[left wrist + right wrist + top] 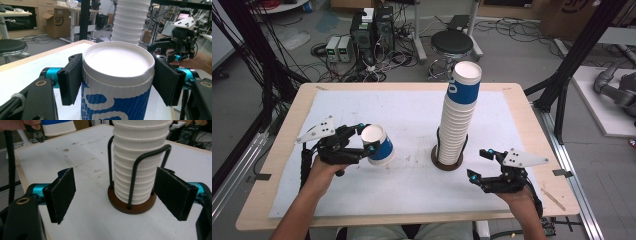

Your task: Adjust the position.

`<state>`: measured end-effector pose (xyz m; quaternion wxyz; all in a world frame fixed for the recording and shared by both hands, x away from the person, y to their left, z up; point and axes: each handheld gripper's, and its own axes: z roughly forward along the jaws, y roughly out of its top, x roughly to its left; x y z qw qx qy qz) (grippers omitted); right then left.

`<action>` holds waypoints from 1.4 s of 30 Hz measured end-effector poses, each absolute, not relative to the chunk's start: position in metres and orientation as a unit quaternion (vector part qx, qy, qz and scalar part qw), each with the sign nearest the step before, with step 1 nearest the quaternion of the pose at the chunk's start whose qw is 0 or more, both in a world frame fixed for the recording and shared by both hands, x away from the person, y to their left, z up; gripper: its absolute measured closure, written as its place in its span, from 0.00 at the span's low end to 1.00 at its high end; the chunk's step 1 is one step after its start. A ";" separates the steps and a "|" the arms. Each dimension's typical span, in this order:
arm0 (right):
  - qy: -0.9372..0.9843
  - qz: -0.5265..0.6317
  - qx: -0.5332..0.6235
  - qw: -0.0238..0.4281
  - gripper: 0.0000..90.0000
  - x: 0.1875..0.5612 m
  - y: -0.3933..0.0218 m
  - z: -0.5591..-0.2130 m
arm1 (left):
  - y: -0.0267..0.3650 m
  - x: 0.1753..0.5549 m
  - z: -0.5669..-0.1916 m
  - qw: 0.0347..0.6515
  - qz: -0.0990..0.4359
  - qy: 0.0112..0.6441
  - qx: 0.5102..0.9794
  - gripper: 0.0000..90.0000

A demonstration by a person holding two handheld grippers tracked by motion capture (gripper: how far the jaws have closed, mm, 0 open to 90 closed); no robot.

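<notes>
A blue-and-white paper cup [378,144] [117,82] is held off the table at the left, with my left gripper [365,139] [117,77] shut on its rim; both pads [72,77] press its sides. A tall stack of white cups [458,120] [136,165], topped by a blue one, stands in a wire holder on a round brown base [447,162] [132,206] mid-table. My right gripper [479,164] [117,195] stands open just right of that base, jaws wide and nothing between them. The held cup's base [58,127] shows far off in the right gripper view.
A white sheet [412,185] covers most of the wooden table [277,165]. Behind the table stand a black stool [452,44] and computer boxes [372,30] amid cables on the floor. Black frame posts [572,60] rise at the right.
</notes>
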<state>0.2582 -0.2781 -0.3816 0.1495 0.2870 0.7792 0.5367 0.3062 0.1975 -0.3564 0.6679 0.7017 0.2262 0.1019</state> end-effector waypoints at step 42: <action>0.810 0.559 0.167 0.062 0.20 0.271 -0.165 -0.382 | 0.158 0.292 -0.355 0.666 0.060 0.174 0.722 0.33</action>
